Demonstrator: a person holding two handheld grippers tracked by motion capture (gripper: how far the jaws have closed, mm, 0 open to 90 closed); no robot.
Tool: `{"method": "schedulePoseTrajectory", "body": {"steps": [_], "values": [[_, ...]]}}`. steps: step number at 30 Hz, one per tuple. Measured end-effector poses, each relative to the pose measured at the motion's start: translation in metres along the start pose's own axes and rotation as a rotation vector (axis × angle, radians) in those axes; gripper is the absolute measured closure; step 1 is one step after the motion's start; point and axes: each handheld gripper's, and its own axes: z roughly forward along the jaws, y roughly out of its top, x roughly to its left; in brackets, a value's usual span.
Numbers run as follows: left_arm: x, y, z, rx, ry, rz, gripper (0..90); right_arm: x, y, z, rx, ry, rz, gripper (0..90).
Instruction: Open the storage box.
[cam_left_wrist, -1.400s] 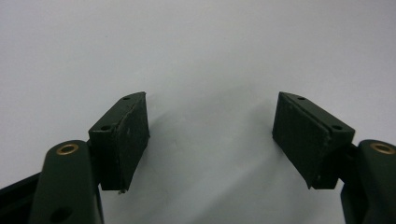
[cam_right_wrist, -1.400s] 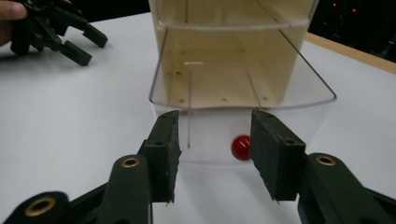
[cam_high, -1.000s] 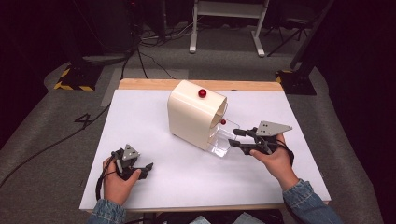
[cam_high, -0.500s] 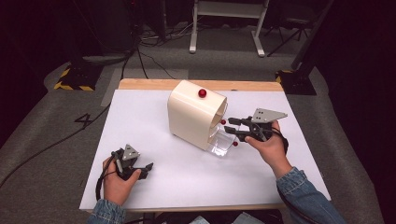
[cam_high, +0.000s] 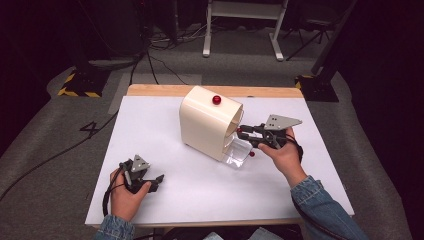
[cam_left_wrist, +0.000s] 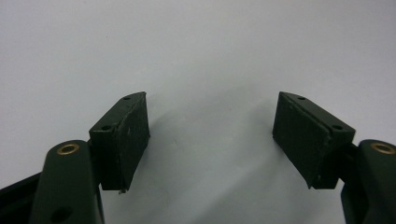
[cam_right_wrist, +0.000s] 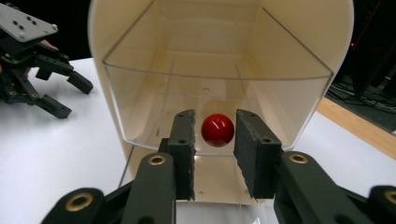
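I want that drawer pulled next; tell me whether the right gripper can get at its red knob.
Probably yes: the right gripper already has the red knob between its parted jaws, nothing between.

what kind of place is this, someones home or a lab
Most likely a lab or recording studio, not a home. A bare white table stands on grey carpet among dark stands, with cables trailing over the floor and yellow-black hazard tape at one base. A person works a cream box with a hand-held gripper.
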Motion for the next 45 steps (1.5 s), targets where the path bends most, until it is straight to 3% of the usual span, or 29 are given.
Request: {"method": "schedulePoseTrajectory", "body": {"steps": [1,9,20,27,32,35,38,45], "values": [[0.0,0.0,0.0,-0.003,0.0,-0.001,27.3,-0.001,-0.002,0.002,0.006,-0.002,-0.001,73.7],[0.0,0.0,0.0,-0.002,-0.001,0.0,27.3,0.002,-0.003,0.0,0.006,-0.011,-0.009,74.5],[0.0,0.0,0.0,-0.002,-0.001,0.0,27.3,0.006,-0.014,-0.036,-0.01,-0.029,0.014,74.5],[0.0,0.0,0.0,-0.002,0.0,0.0,27.3,0.008,-0.021,-0.051,0.0,-0.038,0.009,74.4],[0.0,0.0,0.0,-0.001,0.0,0.0,27.3,0.008,-0.024,-0.052,-0.005,-0.036,0.019,74.1],[0.0,0.0,0.0,-0.002,0.0,0.0,27.3,0.007,-0.025,-0.051,-0.011,-0.033,0.024,71.0],[0.0,0.0,0.0,0.0,-0.001,0.0,27.3,0.006,-0.023,-0.053,-0.027,-0.038,0.041,60.3],[0.0,0.0,0.0,0.0,-0.001,0.001,27.3,0.004,-0.023,-0.062,-0.034,-0.052,0.057,52.5]]}}
